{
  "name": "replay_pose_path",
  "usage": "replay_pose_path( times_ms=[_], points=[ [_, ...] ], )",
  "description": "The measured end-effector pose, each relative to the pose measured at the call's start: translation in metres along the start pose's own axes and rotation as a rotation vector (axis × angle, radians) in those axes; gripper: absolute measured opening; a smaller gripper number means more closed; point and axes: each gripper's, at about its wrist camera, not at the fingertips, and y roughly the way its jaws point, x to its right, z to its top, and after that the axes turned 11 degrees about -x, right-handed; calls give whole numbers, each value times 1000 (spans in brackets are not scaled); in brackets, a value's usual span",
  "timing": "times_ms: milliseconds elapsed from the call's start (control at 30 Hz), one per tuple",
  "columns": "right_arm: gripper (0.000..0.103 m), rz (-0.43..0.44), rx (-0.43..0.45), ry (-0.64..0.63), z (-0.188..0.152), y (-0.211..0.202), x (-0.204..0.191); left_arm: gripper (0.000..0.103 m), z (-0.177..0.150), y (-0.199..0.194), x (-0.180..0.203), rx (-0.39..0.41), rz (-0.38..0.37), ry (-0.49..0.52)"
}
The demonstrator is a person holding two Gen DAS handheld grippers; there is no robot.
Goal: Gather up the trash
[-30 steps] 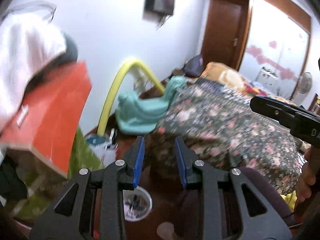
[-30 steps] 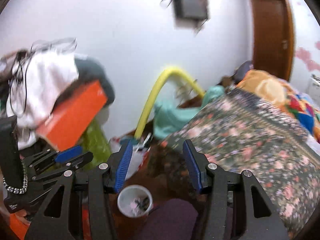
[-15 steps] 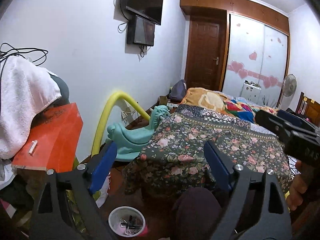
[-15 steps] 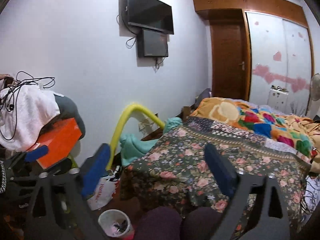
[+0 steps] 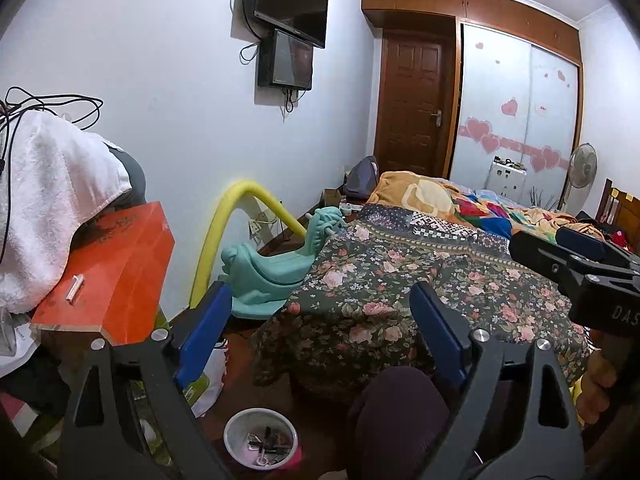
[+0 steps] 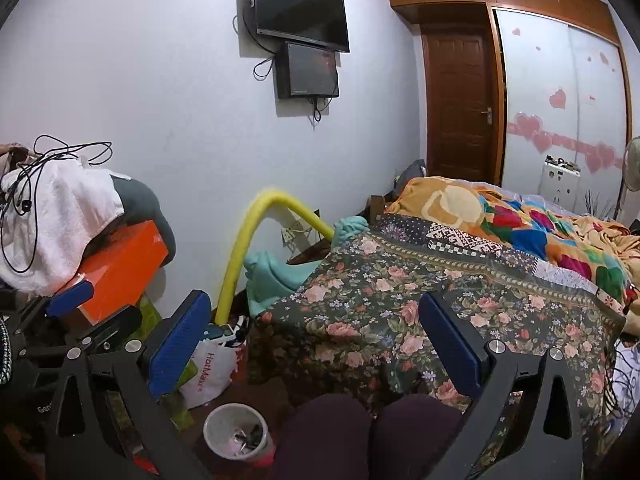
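Down on the floor by the bed foot: small white bin (image 5: 261,437), pink base, a few dark scraps inside. It sits below and between the left gripper's (image 5: 320,330) fingers in the left view, and low left of centre in the right view, under the right gripper (image 6: 316,346). Neither gripper touches it.

Left gripper: jaws have just been opening, now spread wide, nothing between the blue pads. Right gripper: same, jaws just opened, fully apart, empty.

Person's knees (image 6: 368,428) in dark trousers sit just right of the bin. A hand (image 5: 596,388) holds the right gripper's handle at the right edge of the left view.

White plastic bag (image 6: 210,368) stands just behind the bin, against a yellow foam tube (image 6: 240,256) and teal rocking toy (image 5: 276,264). Orange box (image 5: 112,276) with a white towel (image 5: 48,196) on top is at left. Floral blanket (image 6: 420,304) covers the bed.
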Motion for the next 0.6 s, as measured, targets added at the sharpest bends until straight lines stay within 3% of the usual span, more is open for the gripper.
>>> replay_pose_path(
  times_ms=[600],
  points=[
    [103, 10, -15, 5, 2, 1, 4, 93, -5, 6, 4, -17, 8, 10]
  ],
)
